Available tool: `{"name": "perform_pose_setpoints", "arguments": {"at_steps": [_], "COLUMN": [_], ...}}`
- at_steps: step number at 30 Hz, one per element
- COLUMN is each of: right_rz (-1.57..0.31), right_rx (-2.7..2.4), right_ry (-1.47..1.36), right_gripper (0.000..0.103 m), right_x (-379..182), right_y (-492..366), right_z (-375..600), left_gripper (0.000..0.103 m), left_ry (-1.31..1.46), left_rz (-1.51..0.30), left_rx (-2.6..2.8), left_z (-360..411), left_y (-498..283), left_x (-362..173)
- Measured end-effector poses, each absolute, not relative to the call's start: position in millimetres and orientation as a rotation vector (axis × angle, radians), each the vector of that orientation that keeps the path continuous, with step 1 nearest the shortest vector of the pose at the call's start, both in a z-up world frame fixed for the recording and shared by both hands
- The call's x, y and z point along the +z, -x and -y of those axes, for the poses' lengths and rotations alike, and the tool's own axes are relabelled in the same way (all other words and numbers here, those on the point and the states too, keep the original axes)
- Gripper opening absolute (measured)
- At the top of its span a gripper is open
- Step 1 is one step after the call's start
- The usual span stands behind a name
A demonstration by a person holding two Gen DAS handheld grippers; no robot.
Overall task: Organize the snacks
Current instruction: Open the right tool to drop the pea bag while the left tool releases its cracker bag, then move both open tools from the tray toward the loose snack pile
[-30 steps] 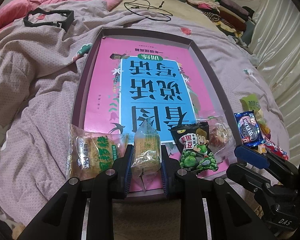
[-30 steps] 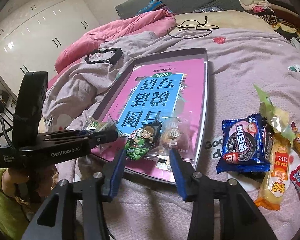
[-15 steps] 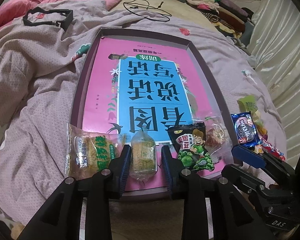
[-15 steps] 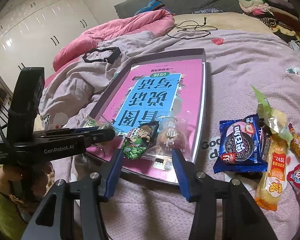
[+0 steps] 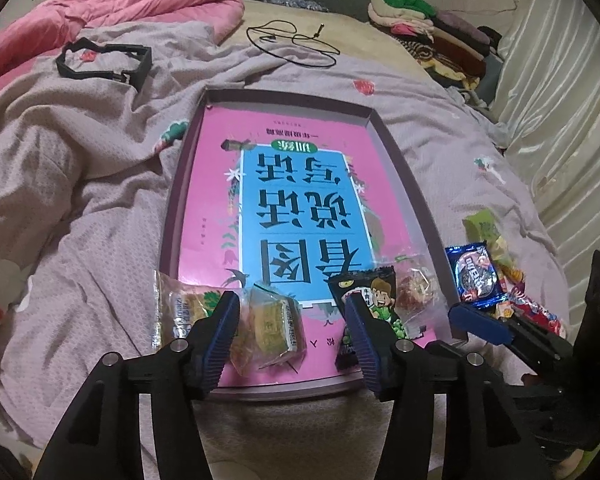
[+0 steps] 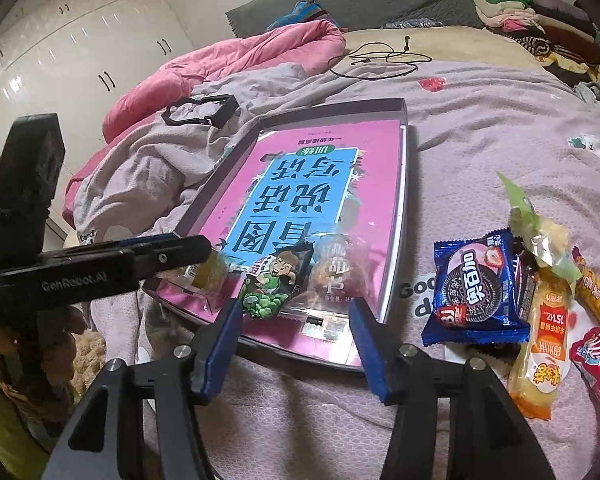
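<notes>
Left tongs (image 5: 290, 326) released, jaws have just been opening; the clear-wrapped yellow cake (image 5: 270, 326) sits between the blue pads, near the left one, lying on the near end of the tray (image 5: 400, 160). Right tongs (image 6: 296, 334) also released, jaws have just been opening, hovering at the tray's near edge with nothing pressed between the pads; green pea packet (image 6: 276, 282) and clear candied-fruit pack (image 6: 340, 276) lie just beyond them inside the tray. Tray sits on the bed (image 5: 60, 184), lined with a pink and blue book cover (image 5: 300, 200). Another yellow-green wrapped cake (image 5: 180, 312) lies at the tray's near left corner, partly over the rim. Still outside the tray, on the bed to its right: blue cookie pack (image 6: 476, 284), yellow wrapped cake (image 6: 544, 332), red packets (image 6: 596, 356), in one touching pile. Black frame (image 5: 104, 62) and black cable (image 5: 292, 42) lie further back on the bed, well apart from the tray.
</notes>
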State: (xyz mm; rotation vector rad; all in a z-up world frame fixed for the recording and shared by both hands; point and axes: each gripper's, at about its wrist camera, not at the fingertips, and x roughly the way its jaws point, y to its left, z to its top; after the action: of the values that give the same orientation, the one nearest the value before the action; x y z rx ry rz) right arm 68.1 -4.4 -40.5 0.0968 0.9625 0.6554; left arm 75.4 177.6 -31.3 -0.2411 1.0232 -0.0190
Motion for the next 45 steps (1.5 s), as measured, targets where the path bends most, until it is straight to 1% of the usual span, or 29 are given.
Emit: {"name": "perform_pose_setpoints", "arguments": {"at_steps": [7, 9, 12, 25, 37, 45], "right_rz": [-0.956, -0.95, -0.94, -0.864, -0.825, -0.792], "right_rx": [0.654, 0.652, 0.646, 0.604, 0.59, 0.563], "right_ry": [-0.095, -0.094, -0.096, -0.057, -0.091, -0.104], "right_gripper": [0.057, 0.057, 0.061, 0.066, 0.068, 0.073], "right_x": [-39.5, -38.0, -35.6, -18.8, -4.8, 5.9], "right_y": [-68.1, -67.7, -66.9, -62.3, -55.4, -51.0], "right_z": [3.5, 3.8, 4.9, 16.7, 37.5, 50.6], "left_gripper": [0.067, 0.072, 0.075, 0.075, 0.076, 0.077], "left_ry": [0.251, 0.254, 0.253, 0.231, 0.193, 0.179], "left_rz": [-0.988, -0.978, -0.965, -0.944, -0.921, -0.921], "left_rx": [-0.014, -0.014, -0.008, -0.009, -0.006, -0.031], "left_z": [-180.2, -180.1, -180.1, -170.2, -146.8, -128.7], "left_y": [-73.2, -72.4, -71.4, -70.4, -64.4, -59.6], "left_x": [-21.7, -18.8, -14.2, 1.1, 19.1, 25.7]}}
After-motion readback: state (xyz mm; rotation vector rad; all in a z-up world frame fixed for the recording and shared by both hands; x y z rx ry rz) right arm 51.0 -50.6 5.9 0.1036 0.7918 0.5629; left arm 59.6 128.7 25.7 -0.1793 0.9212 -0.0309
